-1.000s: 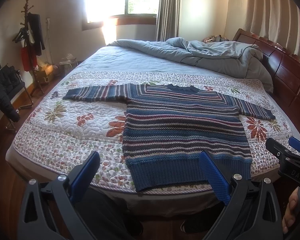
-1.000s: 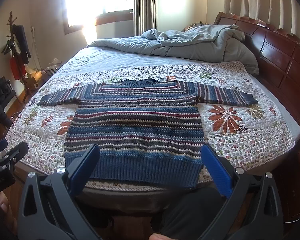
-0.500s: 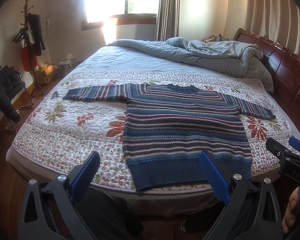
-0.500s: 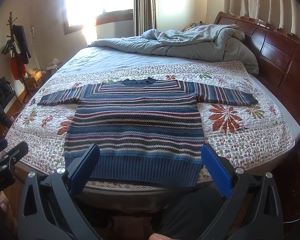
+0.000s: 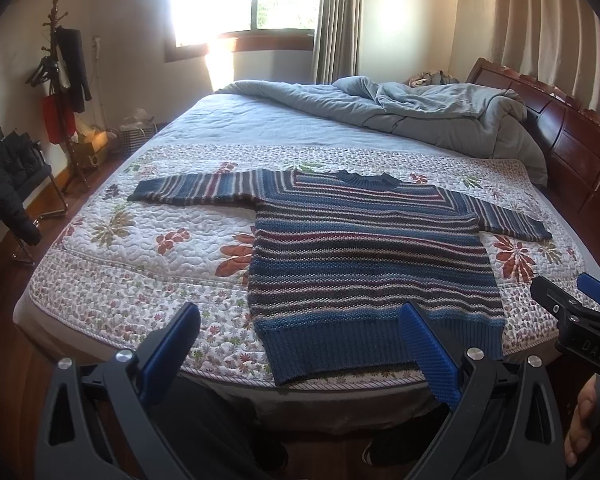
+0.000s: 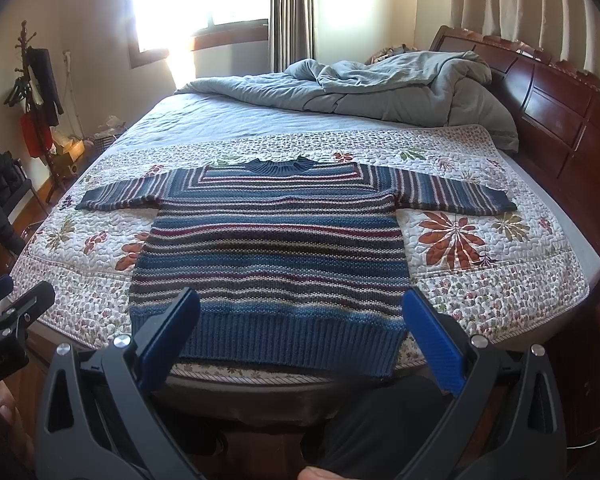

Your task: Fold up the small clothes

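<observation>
A blue striped knit sweater (image 5: 364,256) lies flat and face up on the floral quilt (image 5: 140,264), both sleeves spread out, hem toward me. It also shows in the right wrist view (image 6: 268,252). My left gripper (image 5: 300,344) is open and empty, held in front of the bed's near edge, short of the hem. My right gripper (image 6: 300,340) is open and empty, also in front of the hem. The right gripper shows at the right edge of the left wrist view (image 5: 572,312); the left gripper shows at the left edge of the right wrist view (image 6: 16,304).
A rumpled grey duvet (image 5: 420,108) is piled at the far end of the bed. A dark wooden headboard (image 6: 560,112) runs along the right. A coat rack (image 5: 60,80) and a chair with a dark jacket (image 5: 4,184) stand on the left.
</observation>
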`<state>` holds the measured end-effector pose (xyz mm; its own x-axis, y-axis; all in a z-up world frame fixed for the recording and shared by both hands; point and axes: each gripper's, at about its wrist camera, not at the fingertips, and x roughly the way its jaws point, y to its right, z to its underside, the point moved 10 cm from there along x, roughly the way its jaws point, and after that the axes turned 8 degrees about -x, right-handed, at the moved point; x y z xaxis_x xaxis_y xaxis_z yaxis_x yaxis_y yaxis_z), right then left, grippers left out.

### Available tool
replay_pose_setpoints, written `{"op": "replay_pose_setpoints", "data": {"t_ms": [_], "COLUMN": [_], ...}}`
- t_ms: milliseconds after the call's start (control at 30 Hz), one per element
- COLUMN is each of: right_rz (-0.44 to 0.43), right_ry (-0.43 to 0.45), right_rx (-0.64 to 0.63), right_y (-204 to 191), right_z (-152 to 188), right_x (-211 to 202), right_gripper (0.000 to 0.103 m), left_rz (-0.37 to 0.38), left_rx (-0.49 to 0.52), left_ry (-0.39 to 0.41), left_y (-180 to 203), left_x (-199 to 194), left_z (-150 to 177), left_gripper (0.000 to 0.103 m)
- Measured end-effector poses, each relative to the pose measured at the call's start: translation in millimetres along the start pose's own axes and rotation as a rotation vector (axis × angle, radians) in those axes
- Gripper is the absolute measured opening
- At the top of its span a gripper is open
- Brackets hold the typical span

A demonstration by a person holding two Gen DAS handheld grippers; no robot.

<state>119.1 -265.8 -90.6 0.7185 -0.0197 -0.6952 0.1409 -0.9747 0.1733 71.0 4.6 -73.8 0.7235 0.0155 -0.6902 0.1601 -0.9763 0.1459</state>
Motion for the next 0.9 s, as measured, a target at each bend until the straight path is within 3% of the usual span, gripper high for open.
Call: {"op": "replay_pose_setpoints", "data": {"t_ms": [900], "right_rz": [0.0], "right_ry": [-0.024], "right_rx": [0.003], "right_y": [3], "right_z": [1], "right_x": [14], "right_gripper": [0.101], "left_rz": [-0.009], "left_rx": [0.008], "left_ry": [-0.02], "left_y": [2], "left_x": [12], "left_z": [-5], "left_gripper": [0.099]}}
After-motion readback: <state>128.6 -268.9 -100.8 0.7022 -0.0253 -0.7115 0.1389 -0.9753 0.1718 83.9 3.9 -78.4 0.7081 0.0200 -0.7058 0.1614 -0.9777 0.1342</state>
